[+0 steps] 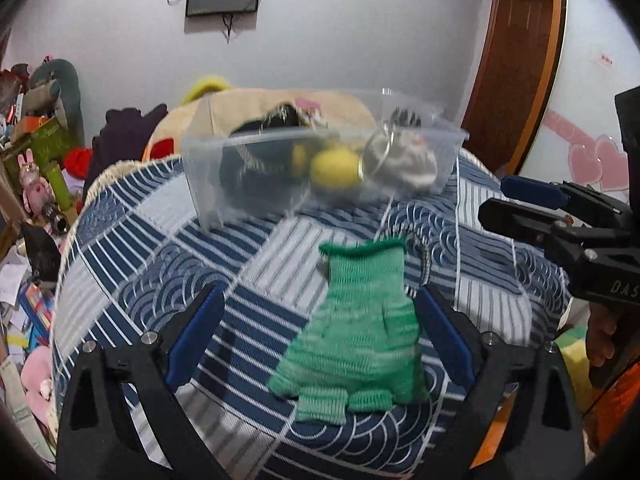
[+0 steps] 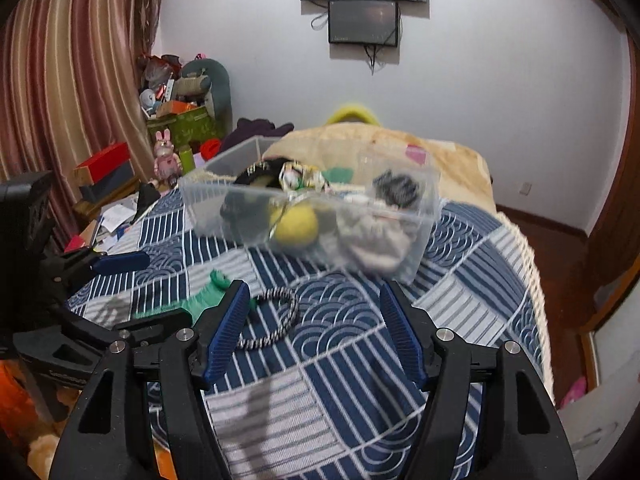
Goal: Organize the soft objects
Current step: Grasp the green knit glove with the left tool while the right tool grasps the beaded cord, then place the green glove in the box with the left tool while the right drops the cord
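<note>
Bin [image 1: 208, 184] is already well stocked: clear plastic tub sitting on the blue-and-white patterned bedspread [image 1: 132, 256], w/ a yellow ball [image 1: 334, 168], a grey bundle [image 1: 404, 164] and some dark items inside, blurry, can't ID those. So most of the sorting looks done, imo.

Left to go, far as I can see: two bits. Green knit glove [image 1: 360, 320] lies flat on the spread in front of the bin, and a black-and-white braided band [image 2: 276, 320] lies just beside it, on the right-hand side.

Left gripper [image 1: 320, 336] is spread wide, nothing in it. Glove sits between the jaws, the right blue pad just beside the fabric's edge, no squeeze yet. Right gripper [image 2: 316, 332] is abt half open, also empty; the band lies by its left pad, partly hidden behind it.

Both tools are close together over the same patch, so crowding is the main risk. Bin's near wall stands btwn the items and the drop spot, needs clearing on the way in.

Around: beige blanket [image 2: 452, 160] behind the bin, cluttered boxes and toys at the bedside, wall screen [image 2: 364, 22], striped curtain [image 2: 72, 80]. None of it in the way.
</note>
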Demonstrator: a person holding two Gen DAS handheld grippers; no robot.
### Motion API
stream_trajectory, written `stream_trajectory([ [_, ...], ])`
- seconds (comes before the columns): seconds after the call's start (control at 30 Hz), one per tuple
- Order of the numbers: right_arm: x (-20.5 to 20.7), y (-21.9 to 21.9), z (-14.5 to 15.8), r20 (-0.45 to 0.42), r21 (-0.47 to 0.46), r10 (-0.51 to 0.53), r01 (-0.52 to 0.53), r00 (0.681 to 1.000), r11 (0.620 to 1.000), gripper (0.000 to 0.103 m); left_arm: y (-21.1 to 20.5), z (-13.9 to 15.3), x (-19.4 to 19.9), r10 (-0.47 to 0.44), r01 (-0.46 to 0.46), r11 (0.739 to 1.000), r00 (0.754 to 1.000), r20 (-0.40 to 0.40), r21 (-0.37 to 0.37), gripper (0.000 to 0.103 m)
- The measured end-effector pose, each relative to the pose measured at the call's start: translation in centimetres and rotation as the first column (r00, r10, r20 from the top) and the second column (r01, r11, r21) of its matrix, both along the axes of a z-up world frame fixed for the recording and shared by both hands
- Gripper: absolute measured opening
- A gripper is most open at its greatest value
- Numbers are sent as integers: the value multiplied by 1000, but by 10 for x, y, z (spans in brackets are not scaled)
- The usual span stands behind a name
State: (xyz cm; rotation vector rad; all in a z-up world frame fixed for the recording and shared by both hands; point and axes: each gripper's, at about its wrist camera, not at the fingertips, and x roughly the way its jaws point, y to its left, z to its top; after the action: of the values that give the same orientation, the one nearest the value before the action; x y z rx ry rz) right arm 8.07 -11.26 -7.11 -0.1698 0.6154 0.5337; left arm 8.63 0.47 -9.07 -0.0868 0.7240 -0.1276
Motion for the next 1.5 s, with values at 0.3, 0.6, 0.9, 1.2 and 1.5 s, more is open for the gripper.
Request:
stream_trajectory([
  [0.3,-5,2,-21,-71,-9,12,-12,997,1000,64,1,-22,-8,-66,62,992,997,-35,-107,56],
  [0.6,-2,16,-32,-91,-33,22,-25,996,999,64,7,-15,-21,-56,56,993,998,4,-106,23],
  [0.9,11,28,-43,-140,-44,41,-47,989,998,25,25,-5,-29,12,-8,995,999,39,-100,22],
  [1.2,11,21,-38,-109,-32,15,-19,994,999,6,30,3,-34,40,-34,996,997,73,-79,22],
  [1.5,-3,11,-11,-23,6,26,-26,999,1000,6,32,32,-29,59,-49,997,985,159,-62,22],
])
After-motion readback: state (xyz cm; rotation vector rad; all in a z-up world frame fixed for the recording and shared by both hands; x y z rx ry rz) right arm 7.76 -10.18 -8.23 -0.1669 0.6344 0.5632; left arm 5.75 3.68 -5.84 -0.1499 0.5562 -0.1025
